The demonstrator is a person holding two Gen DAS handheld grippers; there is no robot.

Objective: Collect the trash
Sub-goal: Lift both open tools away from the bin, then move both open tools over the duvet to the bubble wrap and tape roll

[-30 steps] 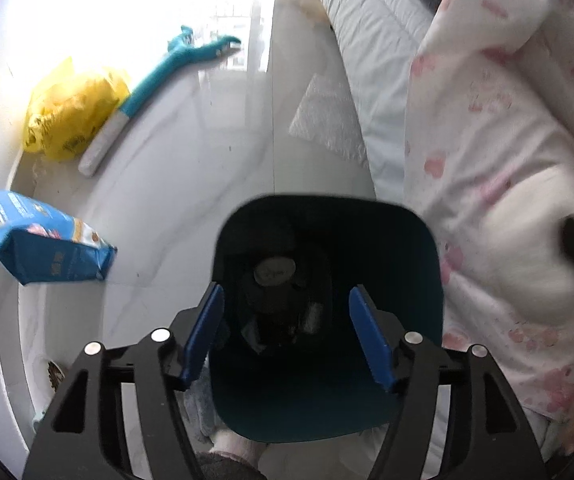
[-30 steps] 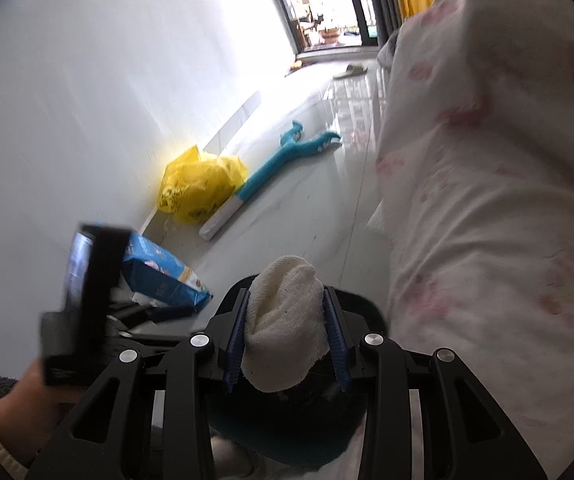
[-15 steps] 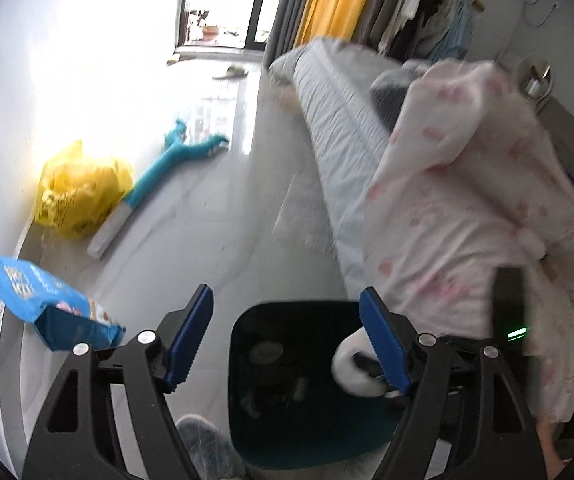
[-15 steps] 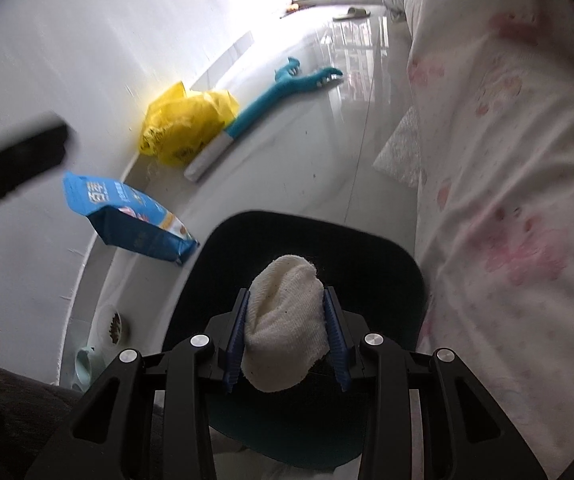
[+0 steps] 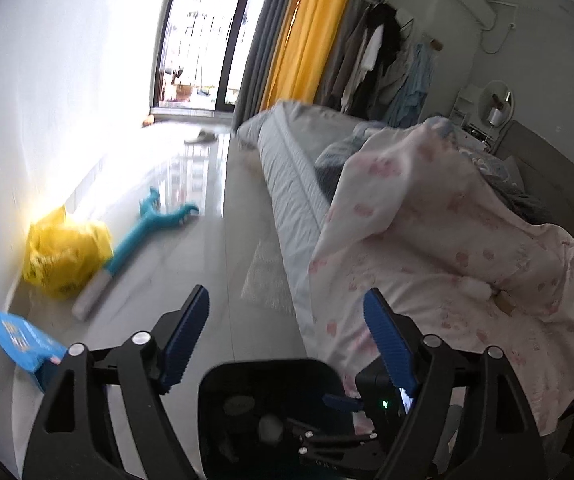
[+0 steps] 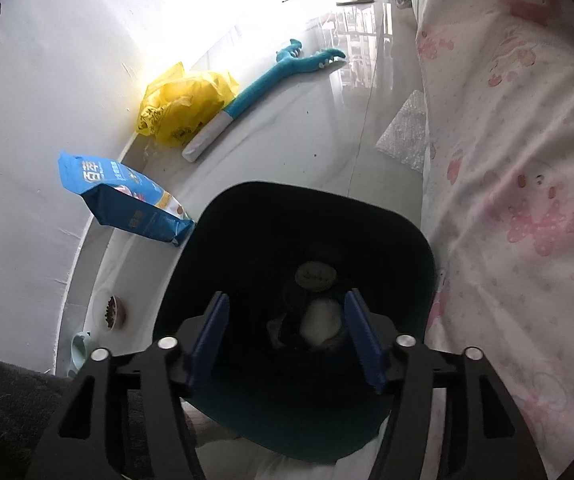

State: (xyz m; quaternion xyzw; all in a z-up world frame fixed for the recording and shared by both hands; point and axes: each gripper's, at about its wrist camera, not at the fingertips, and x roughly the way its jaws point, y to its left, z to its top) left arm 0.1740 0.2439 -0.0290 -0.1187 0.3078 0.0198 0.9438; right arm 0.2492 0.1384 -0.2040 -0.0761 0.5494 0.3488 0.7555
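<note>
A dark teal trash bin stands on the floor beside the bed, and shows in the left wrist view too. My right gripper is open and empty right above the bin's mouth. A white wad of tissue lies inside the bin among dark trash, next to a round lid. My left gripper is open and empty, raised and pointing across the room. The right gripper's body shows below it over the bin.
A blue snack bag, a yellow plastic bag and a teal dinosaur grabber toy lie along the white wall. A bubble-wrap sheet lies by the bed with its pink-print quilt. A small food bowl is at the lower left.
My right gripper moved over the bin, opened and let the white tissue wad drop inside. My left gripper tilted up away from the bin toward the room.
</note>
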